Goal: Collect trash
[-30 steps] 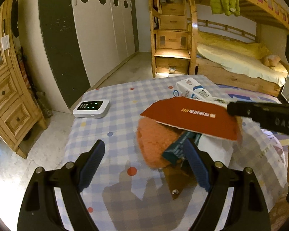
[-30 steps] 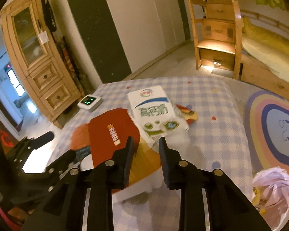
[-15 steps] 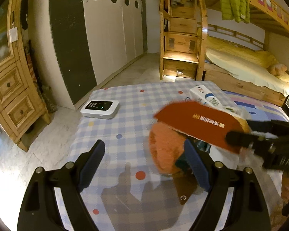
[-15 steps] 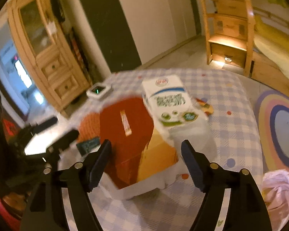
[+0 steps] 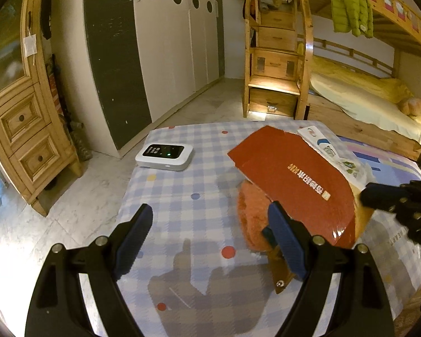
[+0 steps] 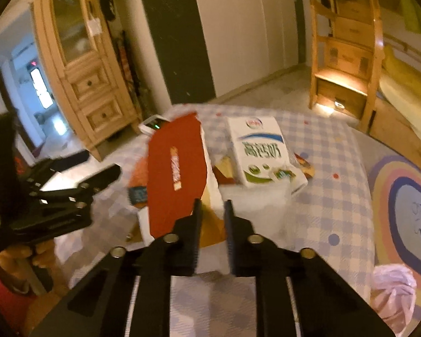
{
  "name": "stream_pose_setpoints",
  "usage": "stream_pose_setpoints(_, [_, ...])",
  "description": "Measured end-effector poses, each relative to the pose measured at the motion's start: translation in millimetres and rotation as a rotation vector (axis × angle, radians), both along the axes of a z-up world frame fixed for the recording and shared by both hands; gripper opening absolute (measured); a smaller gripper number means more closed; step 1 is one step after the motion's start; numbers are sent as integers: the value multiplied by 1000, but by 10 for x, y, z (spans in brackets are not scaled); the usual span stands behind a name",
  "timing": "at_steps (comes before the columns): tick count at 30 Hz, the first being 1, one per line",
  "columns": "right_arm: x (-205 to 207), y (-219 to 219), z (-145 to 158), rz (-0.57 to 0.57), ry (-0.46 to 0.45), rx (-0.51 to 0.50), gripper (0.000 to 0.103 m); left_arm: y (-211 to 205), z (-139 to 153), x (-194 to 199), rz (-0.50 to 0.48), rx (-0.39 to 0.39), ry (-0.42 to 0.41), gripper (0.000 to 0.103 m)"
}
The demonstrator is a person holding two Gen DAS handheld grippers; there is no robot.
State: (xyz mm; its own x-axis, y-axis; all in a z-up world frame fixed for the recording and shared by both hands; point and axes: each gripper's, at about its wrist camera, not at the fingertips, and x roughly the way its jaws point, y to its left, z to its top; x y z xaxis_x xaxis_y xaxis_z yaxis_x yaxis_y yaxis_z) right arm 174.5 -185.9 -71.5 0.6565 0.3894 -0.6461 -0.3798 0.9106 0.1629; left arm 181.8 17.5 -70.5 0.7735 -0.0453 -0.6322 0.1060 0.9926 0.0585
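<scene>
Glossy red torn card (image 6: 178, 177) pinched at its yellow-white edge by right gripper (image 6: 212, 219), fingers nearly closed; left gripper (image 5: 210, 233) wide, empty, above checked-cloth counter (image 5: 188, 196).

Both wrist views look down, close, over the same checked table (image 5: 188, 191).

Torn red card (image 5: 292, 171) tilts over milk carton (image 6: 259, 151).

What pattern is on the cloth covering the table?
The tablecloth is a pale blue-and-white check with scattered coloured dots, red, blue and yellow. The left wrist view shows it best.
</scene>
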Motion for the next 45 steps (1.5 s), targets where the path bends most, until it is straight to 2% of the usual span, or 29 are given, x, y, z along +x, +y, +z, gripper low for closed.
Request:
stream_pose_setpoints(4, [-149, -69, 210, -20, -127, 46, 4, 59, 7, -6, 11, -8, -3, 82])
stream_pose_setpoints(8, [-219, -28, 327, -81, -232, -20, 3, 68, 6, -9, 8, -11, -5, 82])
stream_pose_setpoints(12, [-108, -20, 252, -76, -182, -34, 3, 16, 7, -31, -10, -6, -8, 82])
stream_pose_setpoints(17, [12, -108, 155, -73, -86, 43, 17, -79, -22, -33, -35, 11, 0, 82])
stream_pose_setpoints(19, [47, -120, 122, -60, -53, 72, 36, -109, -42, -23, -40, 14, 10, 82])
stream_pose_setpoints(20, [57, -95, 108, -57, -45, 75, 37, -123, -50, -17, -43, 17, 15, 82])
stream_pose_setpoints(23, [100, -16, 87, -58, -30, 59, 41, -151, -59, -15, -47, 19, 20, 82])
stream_pose_setpoints(25, [173, 22, 41, -71, 2, 51, 51, -154, -50, -18, -48, 17, 20, 82])
stream_pose_setpoints(26, [188, 23, 28, -79, 5, 40, 52, -159, -53, -19, -46, 18, 19, 82])
stream_pose_setpoints(28, [247, 72, 12, -89, 9, 8, 67, -153, -50, -11, -45, 14, 18, 82])
stream_pose_setpoints(34, [431, 291, -129, -61, 43, -86, 77, -105, -57, 23, -34, 6, 22, 82])
stream_pose_setpoints(36, [411, 320, -145, -57, 27, -120, 77, -76, -58, 37, -29, 7, 23, 82])
stream_pose_setpoints(39, [376, 378, -143, -47, 10, -145, 68, -25, -53, 42, -20, 6, 23, 82])
stream_pose_setpoints(40, [350, 386, -135, -46, 0, -154, 68, -11, -53, 42, -16, 5, 23, 82])
stream_pose_setpoints(41, [318, 398, -122, -43, -12, -158, 62, 0, -51, 41, -13, 4, 23, 82])
stream_pose_setpoints(42, [277, 390, -91, -52, -31, -159, 42, 10, -47, 39, -11, 3, 21, 82])
stream_pose_setpoints(44, [221, 342, -10, -60, -56, -117, 27, 38, -38, 35, -9, 0, 16, 82])
stream_pose_setpoints(45, [202, 318, 26, -62, -71, -99, 26, 49, -32, 29, -8, -2, 13, 82])
